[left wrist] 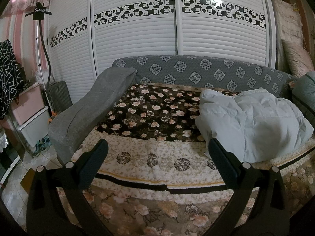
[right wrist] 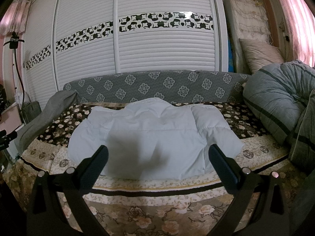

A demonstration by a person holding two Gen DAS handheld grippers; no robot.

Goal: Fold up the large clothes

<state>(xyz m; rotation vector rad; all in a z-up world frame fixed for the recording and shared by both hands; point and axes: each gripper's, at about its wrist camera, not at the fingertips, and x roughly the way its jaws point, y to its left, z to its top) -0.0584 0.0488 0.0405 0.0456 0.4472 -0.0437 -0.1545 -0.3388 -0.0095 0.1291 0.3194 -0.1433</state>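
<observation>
- Left wrist view: the left claw (left wrist: 157,149) hangs spread wide and empty above the front edge of the sofa bed (left wrist: 157,184), pointing level across it towards the patterned backrest. The white padded jacket (left wrist: 252,125) lies bunched at the right end of the sofa bed, its near hem just past the claw's right finger (left wrist: 220,157), which does not seem to touch it. The grey armrest (left wrist: 88,114) rises at the left end.
- I reckon this claw must shift right and dip before it can pinch anything; going for the near left corner of the hem, low and flat, should catch a single layer and not a puffy wad.
- Right wrist view: the right claw (right wrist: 157,151) is also spread and holds nothing, poised squarely before the jacket (right wrist: 153,137), which lies broad across the middle of the sofa bed and reaches towards its front edge (right wrist: 157,186). A grey striped duvet (right wrist: 279,102) is heaped at the right end.
- Here I would take the near right corner, so both claws can lift together and keep the cloth taut and even.
</observation>
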